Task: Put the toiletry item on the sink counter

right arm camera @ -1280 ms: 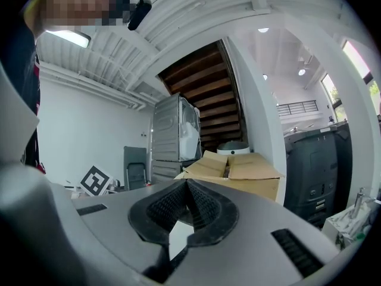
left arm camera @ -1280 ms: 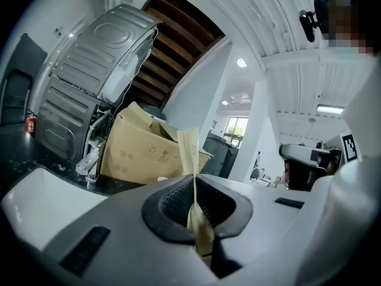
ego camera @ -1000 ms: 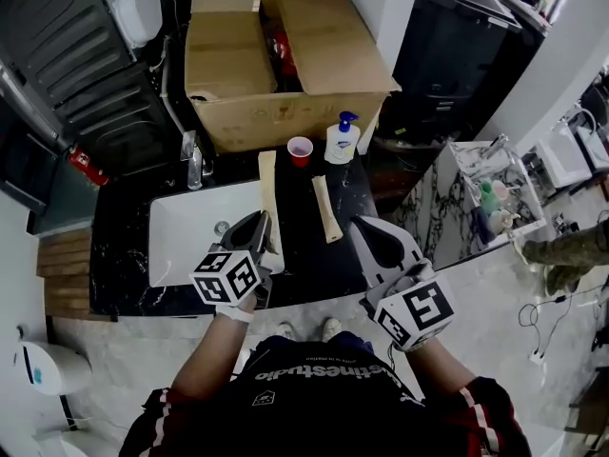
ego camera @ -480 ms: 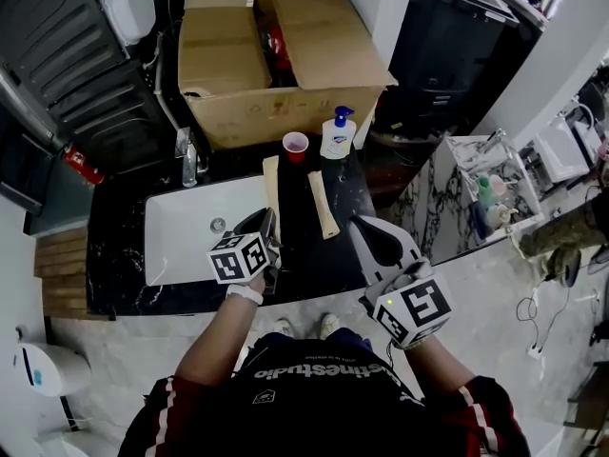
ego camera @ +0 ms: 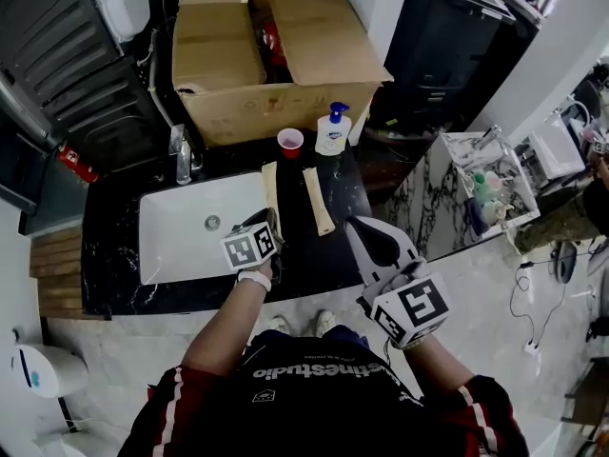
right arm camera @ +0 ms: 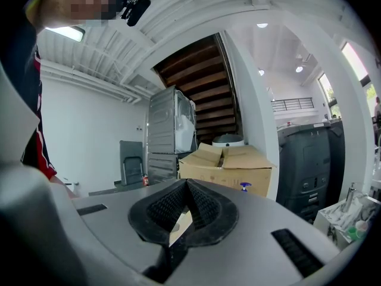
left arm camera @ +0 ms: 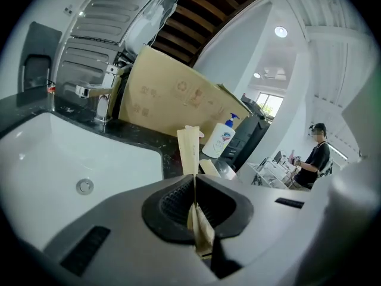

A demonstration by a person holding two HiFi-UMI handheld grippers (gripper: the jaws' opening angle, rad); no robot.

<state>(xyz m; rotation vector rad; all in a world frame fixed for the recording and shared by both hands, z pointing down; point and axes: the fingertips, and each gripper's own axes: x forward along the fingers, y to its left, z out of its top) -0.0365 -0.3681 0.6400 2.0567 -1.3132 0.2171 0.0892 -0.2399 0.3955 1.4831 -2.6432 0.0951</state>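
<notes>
Left hand-held gripper (ego camera: 264,223) is clamped hard on the near end of a flat tan packet (ego camera: 270,187). In the left gripper view the jaws are together on it, and the packet (left arm camera: 190,151) sticks out straight ahead. It runs along the strip of black worktop (ego camera: 314,255) just right of the basin (ego camera: 181,241), with its far end toward the cup (ego camera: 289,139) and soap bottle (ego camera: 332,129). I can't tell whether that far end is already down on the stone. A second packet (ego camera: 318,201) lies flat on the worktop just to the right, roughly parallel and not touching. Right hand-held gripper (ego camera: 362,231) hangs off the front edge of the worktop, jaws together with nothing pinched; the tan seen under them looks like background, not a grip. My read is that this is the set-down step and nearly done. To do it well, land the far tip on stone first, then lower the near end so the packet lies flat. Bias it right, away from the basin rim, since it's light and thin and an overhang would tip it into the bowl. Keep a gap to the second packet so it doesn't get nudged. Open only once the packet is fully supported, then back out along its long axis so the pads don't drag it.
</notes>
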